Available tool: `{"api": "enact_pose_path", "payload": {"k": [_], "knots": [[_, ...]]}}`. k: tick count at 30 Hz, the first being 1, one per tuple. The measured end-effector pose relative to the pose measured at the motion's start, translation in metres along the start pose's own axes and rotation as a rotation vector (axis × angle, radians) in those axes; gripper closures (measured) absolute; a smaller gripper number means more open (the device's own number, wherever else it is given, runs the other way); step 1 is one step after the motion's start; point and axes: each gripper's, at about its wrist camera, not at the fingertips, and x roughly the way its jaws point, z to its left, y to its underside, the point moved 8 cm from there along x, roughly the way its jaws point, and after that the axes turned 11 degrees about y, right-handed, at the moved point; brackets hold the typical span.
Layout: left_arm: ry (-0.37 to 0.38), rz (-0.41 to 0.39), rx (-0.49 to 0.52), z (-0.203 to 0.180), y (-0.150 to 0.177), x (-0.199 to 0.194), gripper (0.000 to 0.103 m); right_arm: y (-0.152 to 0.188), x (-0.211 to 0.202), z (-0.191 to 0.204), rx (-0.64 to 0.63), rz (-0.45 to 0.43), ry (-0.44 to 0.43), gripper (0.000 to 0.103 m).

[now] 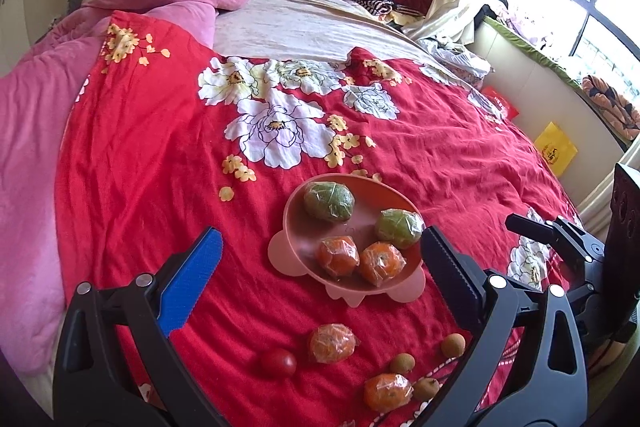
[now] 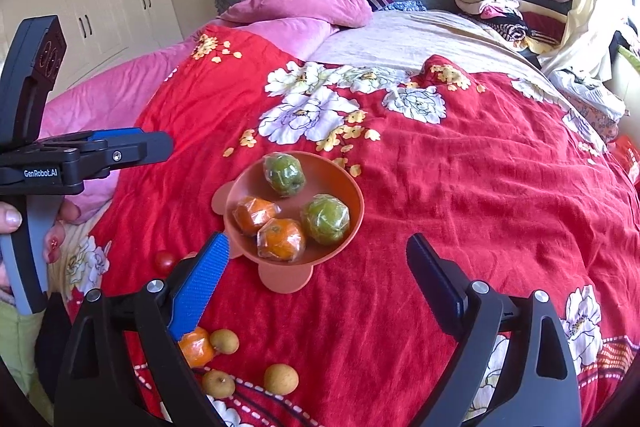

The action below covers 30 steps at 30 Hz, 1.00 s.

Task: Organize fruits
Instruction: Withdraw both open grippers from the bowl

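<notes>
Two grippers: left gripper (image 1: 320, 267) and right gripper (image 2: 318, 267), both spread wide, holding nothing, raised above the red bedspread (image 1: 140, 167).
Landmark: pink bowl (image 1: 294, 227) on the bedspread, ahead of both.
Loose fruit, nearest: on the near side of the bowl, all apart from it.
Near wrapped orange (image 1: 387, 391): closest to the camera in the left wrist view, below the right finger.
Longans (image 1: 402, 363): three small brown ones just beside that orange, none touching the bowl.
Second wrapped orange (image 1: 332, 343): between the near orange and the bowl, lying between the left gripper's fingers and below them.
Cherry tomato (image 1: 278, 363): just left of it.
Deciding relation: loose fruit sits nearer than the bowl, so likely a downward reach, then a forward carry; left gripper appears better placed; fruit round, no long axis.
In the bowl: two wrapped oranges (image 1: 338, 255) near side, two wrapped green fruits (image 1: 329, 201) far side.
Hidden: right wrist view has its blue finger covering part of an orange (image 2: 196, 347); whether more fruit lies under the gripper bodies cannot be told.
</notes>
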Motion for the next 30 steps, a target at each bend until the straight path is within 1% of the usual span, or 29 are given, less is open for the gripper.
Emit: {"api": "enact_pose_path", "payload": {"k": [18,30], "knots": [[-0.015,-0.008,0.014,-0.007,0.023,-0.022,0.010,0.015,-0.024,0.017,-0.033,-0.007,-0.015,0.012],[-0.020,0.002,0.016,-0.008,0.037,-0.026,0.010,0.030,-0.032,0.022,-0.047,0.007,-0.017,0.012]]}}
